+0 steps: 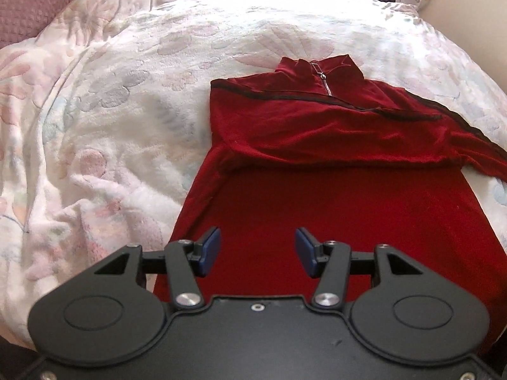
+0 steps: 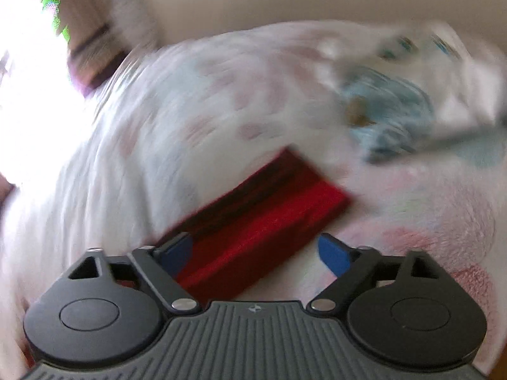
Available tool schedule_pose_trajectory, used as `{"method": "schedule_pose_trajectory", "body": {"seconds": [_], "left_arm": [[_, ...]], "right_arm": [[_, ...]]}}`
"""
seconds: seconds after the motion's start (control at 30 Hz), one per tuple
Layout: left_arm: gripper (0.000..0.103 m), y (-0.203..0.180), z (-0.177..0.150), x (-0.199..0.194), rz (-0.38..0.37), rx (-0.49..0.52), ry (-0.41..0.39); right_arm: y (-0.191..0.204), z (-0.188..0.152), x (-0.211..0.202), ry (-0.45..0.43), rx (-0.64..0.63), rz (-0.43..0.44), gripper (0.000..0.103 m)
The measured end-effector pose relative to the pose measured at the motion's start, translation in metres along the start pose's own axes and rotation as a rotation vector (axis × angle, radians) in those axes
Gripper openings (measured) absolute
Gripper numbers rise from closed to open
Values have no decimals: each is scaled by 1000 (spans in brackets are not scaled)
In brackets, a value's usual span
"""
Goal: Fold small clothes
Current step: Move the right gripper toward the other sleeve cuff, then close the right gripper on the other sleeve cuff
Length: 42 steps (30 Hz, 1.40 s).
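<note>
The top (image 1: 317, 133) is deep red velvet, with a dark stripe along each sleeve and a silver zip (image 1: 324, 80) at the collar. The bedspread (image 1: 126, 95) beneath it is white with pale pink and faint blue flowers. Left of the bedspread sits a mauve waffle-textured cushion (image 1: 41, 3). Both hand-held grippers (image 1: 257, 251) (image 2: 255, 253) are black with blue pads (image 1: 209, 251) (image 2: 334, 255).

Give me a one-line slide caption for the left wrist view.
Open left gripper hovers over the hem of a red zip-neck top, one sleeve folded across, on a floral blanket.
</note>
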<state>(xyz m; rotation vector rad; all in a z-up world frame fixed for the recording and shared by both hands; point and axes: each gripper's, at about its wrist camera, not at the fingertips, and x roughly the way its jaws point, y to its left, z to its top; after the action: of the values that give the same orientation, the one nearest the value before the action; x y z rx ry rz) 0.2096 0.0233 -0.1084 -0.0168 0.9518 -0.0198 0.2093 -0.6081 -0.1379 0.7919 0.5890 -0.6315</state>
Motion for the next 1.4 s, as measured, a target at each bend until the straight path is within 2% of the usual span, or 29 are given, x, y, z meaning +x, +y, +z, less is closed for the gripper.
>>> {"method": "schedule_pose_trajectory", "body": {"seconds": [0.07,0.1,0.2,0.3,0.37,0.4,0.47,0.53,0.6,0.7,0.77,0.9,0.97,1.03,1.17,1.23,1.27,1.4], "left_arm": [[54,-3,-1,1,3,-2,-1],[54,-4,-2,3,4,-3,2],[54,-8,-2,5,20,-3,8],[54,-8,-1,5,32,14,9],[54,-7,-1,4,38,17,9],[54,-6,-1,3,39,15,8],[54,-4,-2,2,39,8,10],[54,-3,-4,1,43,1,13],[54,-1,-6,0,44,-6,16],[54,1,-7,-3,41,-11,16],[54,2,-5,-5,68,0,7],[55,8,5,-8,227,32,-37],[55,11,11,-9,301,52,-45],[56,14,16,-8,339,69,-49],[57,17,23,-2,410,79,-41],[57,18,26,2,470,70,-35],[58,20,27,4,482,56,-34],[58,28,27,6,429,21,-32]], "right_arm": [[-35,13,3,-17,138,-12,95],[-52,15,4,-14,208,9,93],[-93,12,14,27,392,148,90],[-104,5,16,7,464,217,89],[-102,4,21,7,448,212,88],[-98,4,24,12,432,203,83],[-93,5,32,29,400,202,62],[-86,7,44,75,391,240,20],[-83,3,52,104,416,286,8],[-83,-4,47,46,425,268,4],[-80,-4,39,2,411,240,4],[-74,-1,29,-33,388,250,4],[-73,1,29,-24,379,246,16],[-79,1,31,-19,414,198,31],[-94,1,37,-29,504,124,27],[-92,2,43,-15,485,94,15],[-89,1,45,-17,465,80,14],[-80,-2,37,-56,424,91,7]]}}
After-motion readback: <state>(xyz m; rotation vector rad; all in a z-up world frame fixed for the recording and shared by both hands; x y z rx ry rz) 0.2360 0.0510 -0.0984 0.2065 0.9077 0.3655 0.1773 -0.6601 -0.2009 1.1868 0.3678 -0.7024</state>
